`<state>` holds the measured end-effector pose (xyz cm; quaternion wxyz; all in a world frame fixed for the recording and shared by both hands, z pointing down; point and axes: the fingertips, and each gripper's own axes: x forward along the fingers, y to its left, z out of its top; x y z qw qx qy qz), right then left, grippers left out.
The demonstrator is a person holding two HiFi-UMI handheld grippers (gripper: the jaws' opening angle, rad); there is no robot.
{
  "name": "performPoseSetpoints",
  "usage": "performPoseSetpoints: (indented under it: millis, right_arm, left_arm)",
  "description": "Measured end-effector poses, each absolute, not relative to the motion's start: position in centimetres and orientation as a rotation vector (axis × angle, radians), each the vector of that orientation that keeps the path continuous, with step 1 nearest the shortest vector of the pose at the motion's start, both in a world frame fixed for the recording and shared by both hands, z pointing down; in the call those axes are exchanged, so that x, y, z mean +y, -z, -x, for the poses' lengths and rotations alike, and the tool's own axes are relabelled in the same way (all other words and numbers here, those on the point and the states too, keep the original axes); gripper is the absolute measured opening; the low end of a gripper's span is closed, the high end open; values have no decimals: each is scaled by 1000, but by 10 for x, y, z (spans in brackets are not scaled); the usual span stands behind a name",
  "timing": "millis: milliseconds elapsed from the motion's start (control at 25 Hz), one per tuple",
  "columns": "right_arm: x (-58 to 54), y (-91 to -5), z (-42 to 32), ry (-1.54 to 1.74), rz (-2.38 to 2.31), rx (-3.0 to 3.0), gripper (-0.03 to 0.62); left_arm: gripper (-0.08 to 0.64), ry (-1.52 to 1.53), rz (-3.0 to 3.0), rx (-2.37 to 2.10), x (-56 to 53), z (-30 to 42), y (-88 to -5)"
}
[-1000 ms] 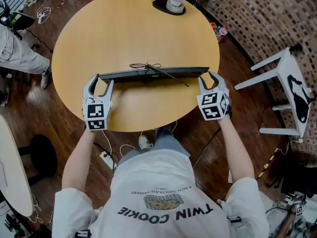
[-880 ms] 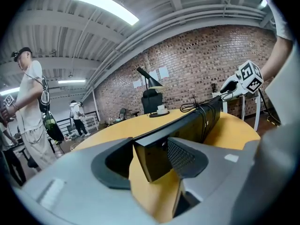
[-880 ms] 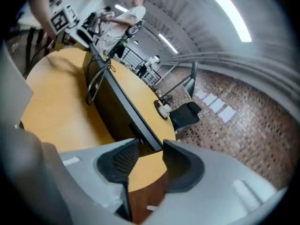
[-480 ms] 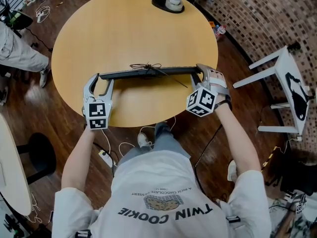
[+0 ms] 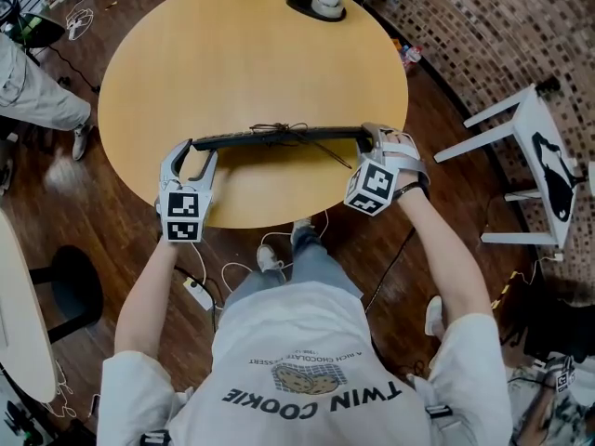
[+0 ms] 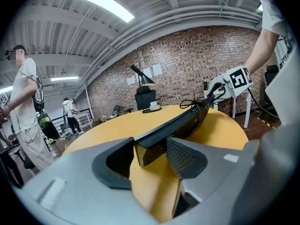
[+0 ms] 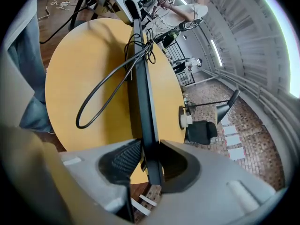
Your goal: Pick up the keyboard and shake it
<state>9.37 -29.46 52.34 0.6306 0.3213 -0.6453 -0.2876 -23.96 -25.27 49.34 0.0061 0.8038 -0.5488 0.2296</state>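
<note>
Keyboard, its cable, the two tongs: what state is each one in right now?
Keyboard: turned on edge, caught at both ends.
Cable: bundled at the keyboard's middle, one loop hanging loose.
Left tongs: clamped on the keyboard's left end.
Right tongs: closing on the keyboard's right end, pads touching it.

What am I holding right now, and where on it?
The keyboard, by its two short ends: the left gripper clamps its left end, and the right gripper is closing its jaws on the right end, which sits between them.
</note>
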Motion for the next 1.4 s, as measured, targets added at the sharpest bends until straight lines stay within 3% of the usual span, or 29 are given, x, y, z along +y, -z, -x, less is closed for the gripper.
performPoseSetpoints:
  millis: [600,1000,1400]
  right_arm:
    - [-256,-547,-107,737,-700,-1418,91]
    - [-235,-567,-104,750,-666,-1422,89]
    - [-224,-591,-104,726,-628,-1412,101]
  left_arm:
    - [225,-824,-2393,-1653,-221,231,-521]
    - [179,-741,-2144,-1665,-192,236,-543]
    - [179,-638,-2152,-1647,-148,200,-531]
